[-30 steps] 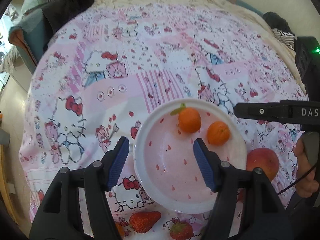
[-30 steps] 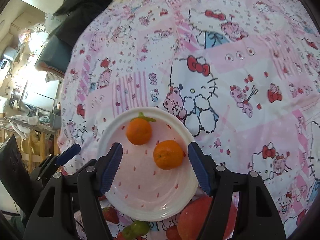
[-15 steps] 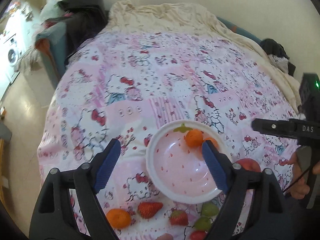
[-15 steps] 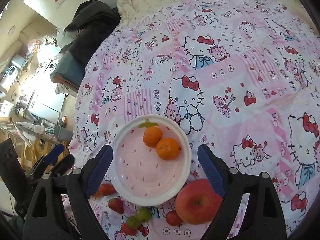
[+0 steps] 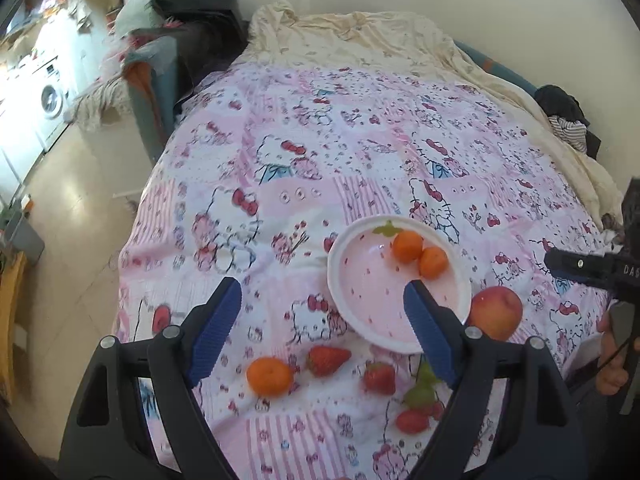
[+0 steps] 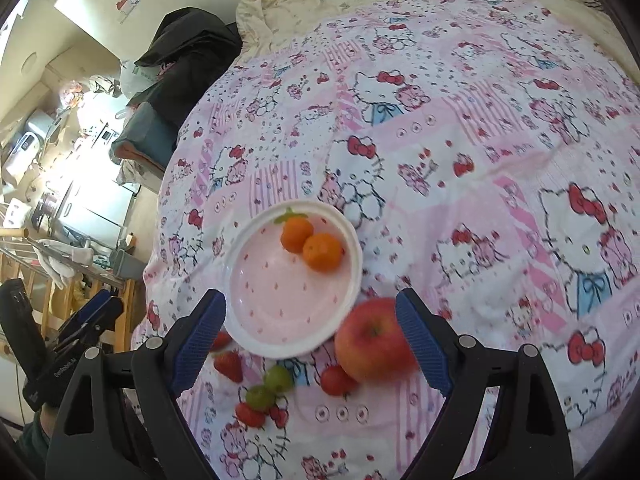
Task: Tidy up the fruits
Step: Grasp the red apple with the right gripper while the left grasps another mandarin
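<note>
A white plate with a pink centre (image 5: 368, 300) (image 6: 280, 320) lies on the Hello Kitty bedspread and holds two tangerines (image 5: 420, 254) (image 6: 312, 244). Beside it lie a red apple (image 5: 495, 312) (image 6: 374, 340), a loose tangerine (image 5: 269, 376), strawberries (image 5: 326, 360) (image 6: 229, 364) and green grapes (image 5: 418, 394) (image 6: 278, 378). My left gripper (image 5: 326, 332) is open and empty above the near left of the plate. My right gripper (image 6: 310, 338) is open and empty, above the plate's near edge and the apple.
The pink bedspread (image 5: 320, 160) (image 6: 460, 140) spreads far behind the plate. A cream blanket (image 5: 360, 40) lies at the far end. Dark clothes (image 5: 192, 12) (image 6: 184, 48) pile at the bed's left corner. The bed's left edge drops to the floor (image 5: 72, 200).
Both grippers have pulled back and up from the plate, which now looks smaller. The loose tangerine, strawberries, grapes and apple have come into view. Both stay open.
</note>
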### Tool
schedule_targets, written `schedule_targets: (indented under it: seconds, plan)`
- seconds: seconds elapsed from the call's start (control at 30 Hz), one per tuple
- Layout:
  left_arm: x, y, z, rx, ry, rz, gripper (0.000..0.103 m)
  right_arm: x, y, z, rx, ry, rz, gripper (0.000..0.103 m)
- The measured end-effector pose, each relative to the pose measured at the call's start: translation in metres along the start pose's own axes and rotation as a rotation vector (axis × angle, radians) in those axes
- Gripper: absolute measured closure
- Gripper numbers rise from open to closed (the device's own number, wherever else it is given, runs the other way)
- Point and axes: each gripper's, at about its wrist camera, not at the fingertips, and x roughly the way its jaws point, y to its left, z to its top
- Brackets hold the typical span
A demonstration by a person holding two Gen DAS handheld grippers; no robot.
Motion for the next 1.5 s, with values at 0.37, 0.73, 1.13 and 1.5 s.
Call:
schedule_targets:
  seconds: [0.37, 0.73, 1.13, 1.5]
  plan:
    - [0.01, -0.009, -0.018, -0.07, 0.08, -0.055, 0.02, -0.003, -0.05, -0.024, 0.061, 0.039, -0.119, 0.014]
    - [0.031, -0.012, -0.016, -0.068, 0.14, 0.042, 0.02, 0.046, -0.058, -0.029, 0.081, 0.208, -0.131, 0.014]
    - [0.037, 0.024, -0.021, -0.143, 0.18, 0.093, 0.02, 0.113, -0.035, -0.031, -0.034, 0.372, -0.253, 0.013]
    - [0.054, 0.063, -0.028, -0.239, 0.281, 0.115, 0.02, 0.102, -0.028, -0.028, -0.051, 0.33, -0.263, 0.015]
